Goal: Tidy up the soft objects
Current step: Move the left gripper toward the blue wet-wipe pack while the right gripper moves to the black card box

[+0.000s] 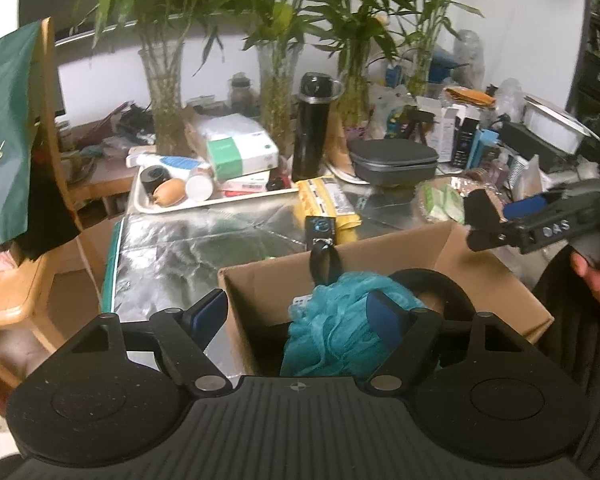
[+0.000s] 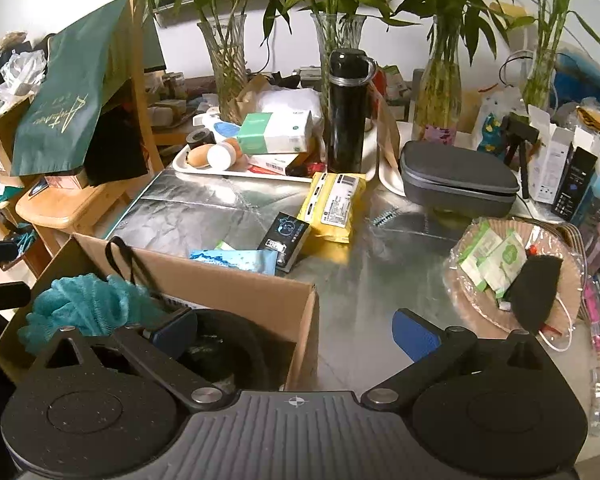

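Note:
A teal mesh bath sponge (image 1: pixel 332 324) lies inside an open cardboard box (image 1: pixel 480 268) beside a black ring-shaped soft object (image 1: pixel 440 284). My left gripper (image 1: pixel 296 312) is open and empty, straddling the box's left wall, one pad over the sponge. In the right wrist view the sponge (image 2: pixel 88 304) and black ring (image 2: pixel 236 340) sit in the box (image 2: pixel 236 284). My right gripper (image 2: pixel 296 332) is open and empty, straddling the box's right corner. It also shows in the left wrist view (image 1: pixel 496 220), above the box's right side.
The foil-covered table (image 2: pixel 360 272) holds a yellow packet (image 2: pixel 336 204), a small black box (image 2: pixel 288 240), a blue wipes pack (image 2: pixel 240 260), a black bottle (image 2: pixel 346 112), a grey case (image 2: pixel 460 180), a cluttered tray (image 2: pixel 228 168), a plate with sachets and a black mask (image 2: pixel 536 280), and vases with plants.

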### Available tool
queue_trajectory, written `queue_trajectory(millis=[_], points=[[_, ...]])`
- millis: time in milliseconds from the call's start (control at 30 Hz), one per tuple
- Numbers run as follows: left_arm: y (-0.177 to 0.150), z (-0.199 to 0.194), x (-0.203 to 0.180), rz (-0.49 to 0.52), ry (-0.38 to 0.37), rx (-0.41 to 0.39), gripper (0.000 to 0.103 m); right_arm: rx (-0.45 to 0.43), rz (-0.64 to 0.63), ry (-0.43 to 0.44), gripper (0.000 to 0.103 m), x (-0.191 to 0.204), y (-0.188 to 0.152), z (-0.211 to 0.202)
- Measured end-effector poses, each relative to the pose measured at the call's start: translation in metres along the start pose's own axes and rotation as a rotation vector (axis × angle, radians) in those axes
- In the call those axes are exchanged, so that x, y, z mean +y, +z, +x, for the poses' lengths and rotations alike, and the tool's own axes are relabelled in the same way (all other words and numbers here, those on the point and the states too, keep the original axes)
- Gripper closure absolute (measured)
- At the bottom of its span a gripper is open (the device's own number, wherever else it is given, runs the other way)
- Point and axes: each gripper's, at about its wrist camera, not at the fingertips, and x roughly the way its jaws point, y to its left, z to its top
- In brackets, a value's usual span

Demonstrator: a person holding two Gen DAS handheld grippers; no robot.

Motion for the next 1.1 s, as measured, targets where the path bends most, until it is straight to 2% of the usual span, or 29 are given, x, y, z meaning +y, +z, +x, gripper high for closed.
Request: queue_trajectory(millis=[200,467,667,833,1100], points=[[0.006,0.005,-0.002,0.042,-0.031,-0.017,0.027,-0.007,0.025,0.037,0.000,-0.008,0.009,0.010],[0.018,0.015,0.006,0.049,-0.047,-0.033,0.027,-0.003,-0.019,0.025,0.000,-0.011,0.019,0.028],[0.026,0.025,0.011,0.054,-0.074,-0.051,0.027,-0.018,0.016,0.046,0.000,-0.023,0.026,0.042],[0.034,0.037,0.016,0.056,-0.082,-0.045,0.027,-0.043,0.015,0.030,0.000,-0.034,0.032,0.056],[0.046,0.053,0.031,0.047,-0.147,-0.054,0.027,-0.055,0.053,0.053,0.000,-0.053,0.036,0.082]])
